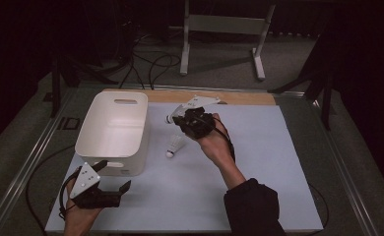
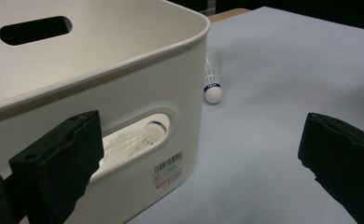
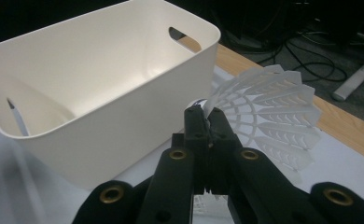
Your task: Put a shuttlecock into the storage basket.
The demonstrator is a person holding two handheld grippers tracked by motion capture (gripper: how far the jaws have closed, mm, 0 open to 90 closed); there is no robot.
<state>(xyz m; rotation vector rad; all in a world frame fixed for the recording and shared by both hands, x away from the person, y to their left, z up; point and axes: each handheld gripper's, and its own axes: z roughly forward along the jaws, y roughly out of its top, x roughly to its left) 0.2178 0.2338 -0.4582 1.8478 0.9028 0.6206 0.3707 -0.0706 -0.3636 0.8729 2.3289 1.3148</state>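
Note:
My right gripper (image 1: 180, 118) hangs over the mat just right of the white bin (image 1: 113, 129), shut on a white shuttlecock (image 1: 170, 118). In the right gripper view the jaws (image 3: 207, 117) pinch the feathered skirt of that shuttlecock (image 3: 269, 116), with the bin (image 3: 101, 93) just beyond. A second shuttlecock (image 1: 174, 146) lies on the mat beside the bin; the left gripper view shows it (image 2: 212, 84) too. A third shuttlecock (image 2: 136, 139) shows inside the bin (image 2: 124, 79) through its handle slot. My left gripper (image 1: 115, 176) rests at the bin's near corner, open and holding nothing (image 2: 199, 144).
A pale blue mat (image 1: 259, 162) covers the table, with a wooden strip (image 1: 229, 97) along its far edge. On the floor beyond stand a white frame (image 1: 222, 27) and loose cables (image 1: 148, 64). Dark stands flank the table.

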